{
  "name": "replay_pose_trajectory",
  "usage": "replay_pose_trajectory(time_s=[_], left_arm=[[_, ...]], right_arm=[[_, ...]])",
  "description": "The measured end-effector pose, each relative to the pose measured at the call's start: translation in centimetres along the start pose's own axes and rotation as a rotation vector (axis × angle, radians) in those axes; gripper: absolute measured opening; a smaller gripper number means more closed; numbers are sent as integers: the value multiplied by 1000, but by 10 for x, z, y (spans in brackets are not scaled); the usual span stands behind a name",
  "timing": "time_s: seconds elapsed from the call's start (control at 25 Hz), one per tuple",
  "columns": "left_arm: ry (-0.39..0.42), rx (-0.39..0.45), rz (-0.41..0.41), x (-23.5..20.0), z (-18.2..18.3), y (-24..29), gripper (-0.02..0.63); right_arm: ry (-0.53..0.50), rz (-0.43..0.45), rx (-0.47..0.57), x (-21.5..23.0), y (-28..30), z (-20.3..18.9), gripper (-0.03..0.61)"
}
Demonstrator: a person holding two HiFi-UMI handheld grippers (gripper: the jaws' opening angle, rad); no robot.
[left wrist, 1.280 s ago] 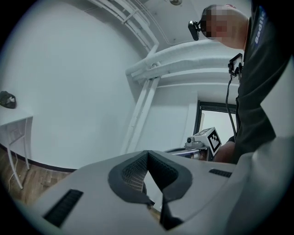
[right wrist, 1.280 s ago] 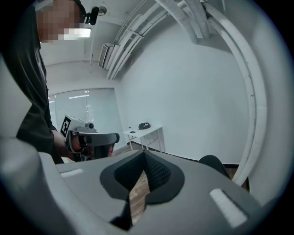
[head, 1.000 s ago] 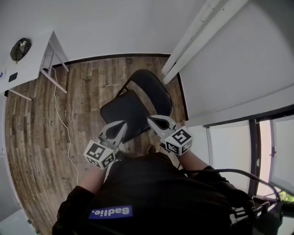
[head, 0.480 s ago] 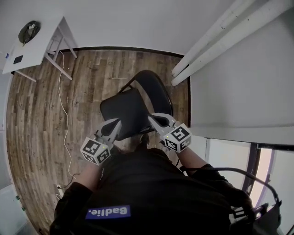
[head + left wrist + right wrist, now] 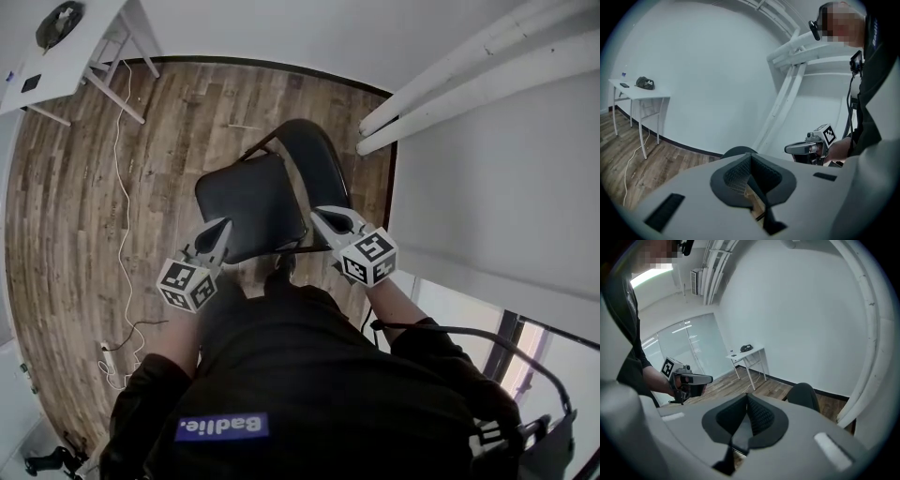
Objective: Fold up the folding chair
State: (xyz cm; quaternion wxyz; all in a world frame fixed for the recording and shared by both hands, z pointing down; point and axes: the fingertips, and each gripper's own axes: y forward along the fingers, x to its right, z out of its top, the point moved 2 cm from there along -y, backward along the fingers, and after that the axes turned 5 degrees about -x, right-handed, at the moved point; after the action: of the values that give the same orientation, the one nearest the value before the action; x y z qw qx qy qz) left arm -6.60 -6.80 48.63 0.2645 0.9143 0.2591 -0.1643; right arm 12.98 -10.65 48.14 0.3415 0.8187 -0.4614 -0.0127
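A black folding chair stands unfolded on the wood floor, its seat (image 5: 251, 202) toward me and its rounded backrest (image 5: 317, 171) beyond. My left gripper (image 5: 222, 228) hovers at the seat's near left edge, jaws shut with nothing in them. My right gripper (image 5: 319, 216) hangs over the seat's near right corner, also shut and empty. In the left gripper view the backrest top (image 5: 738, 151) peeks over the shut pads and the right gripper (image 5: 789, 149) shows to the right. The right gripper view shows the backrest (image 5: 803, 397) and the left gripper (image 5: 708, 378).
A white table (image 5: 58, 58) stands at the far left with small dark items on it. A white cable (image 5: 118, 178) runs across the wood floor (image 5: 66, 216) to a power strip (image 5: 107, 361). White pipes (image 5: 469, 75) run along the wall at right.
Both grippers have come down and apart toward the near edge of the chair seat, left to its left side, right to its right corner. Both stayed shut.
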Motion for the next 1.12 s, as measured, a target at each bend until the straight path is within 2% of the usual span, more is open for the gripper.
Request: replay_pose_trajectory(time_s=[0.16, 0.4, 0.52, 0.68, 0.84, 1.12], left_arm=[[-35, -57, -30, -30, -22, 4, 2], [-72, -135, -157, -72, -59, 21, 9], [-97, -167, -196, -94, -76, 22, 12], [-135, -191, -202, -132, -101, 26, 43], [-166, -218, -209, -165, -129, 29, 95], [-244, -294, -170, -217, -198, 22, 187]], right_arm=[[57, -29, -33, 8, 19, -7, 5], [182, -72, -70, 24, 56, -27, 32], [186, -124, -118, 27, 72, -34, 51], [195, -177, -169, 39, 90, -42, 85], [172, -242, -207, 53, 95, -46, 128], [39, -380, -307, 83, 96, -61, 204]])
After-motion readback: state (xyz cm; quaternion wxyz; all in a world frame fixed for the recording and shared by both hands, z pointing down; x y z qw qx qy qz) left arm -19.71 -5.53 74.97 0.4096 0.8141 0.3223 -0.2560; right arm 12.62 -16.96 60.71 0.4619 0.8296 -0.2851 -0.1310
